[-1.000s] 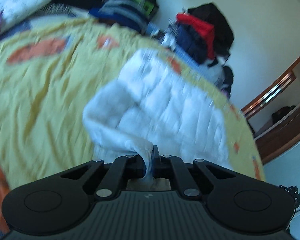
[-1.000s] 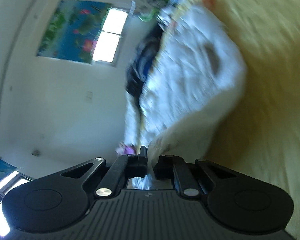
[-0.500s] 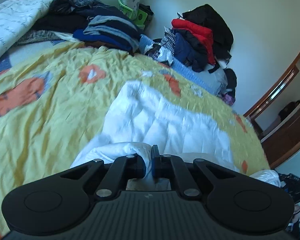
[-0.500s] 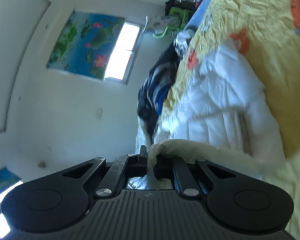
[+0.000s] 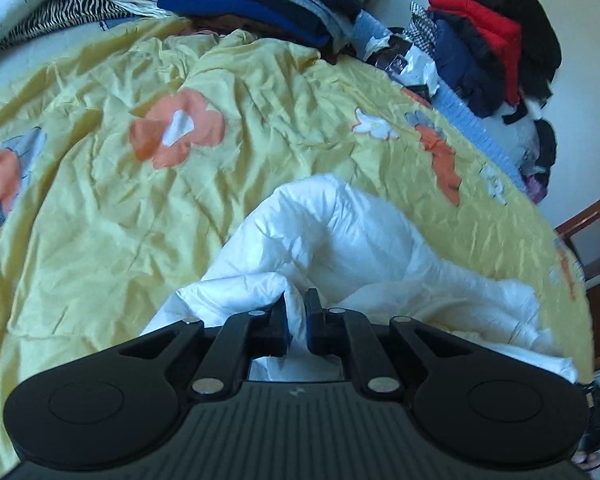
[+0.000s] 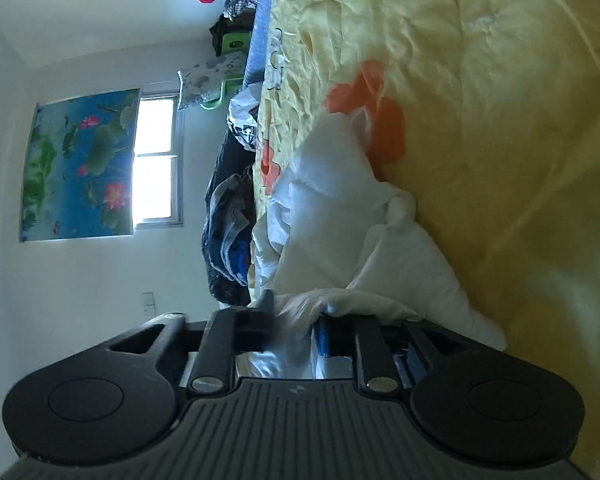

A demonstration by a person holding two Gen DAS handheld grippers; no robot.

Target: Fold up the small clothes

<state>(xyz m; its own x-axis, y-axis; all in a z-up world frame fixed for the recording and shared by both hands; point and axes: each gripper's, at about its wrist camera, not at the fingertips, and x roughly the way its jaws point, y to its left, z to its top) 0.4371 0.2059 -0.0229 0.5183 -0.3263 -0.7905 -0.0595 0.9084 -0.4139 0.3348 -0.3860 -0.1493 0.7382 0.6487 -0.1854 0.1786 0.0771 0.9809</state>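
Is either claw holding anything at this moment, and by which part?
The left claw pinches a bunched fold at the near edge of the white garment. The right claw is opening; garment cloth lies between its jaws, no longer pinched.

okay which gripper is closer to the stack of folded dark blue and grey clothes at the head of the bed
Probably left. The left gripper, shut on the white garment, faces the stack across the yellow bedspread. The right gripper, jaws opening around the same garment, sees it off to one side.
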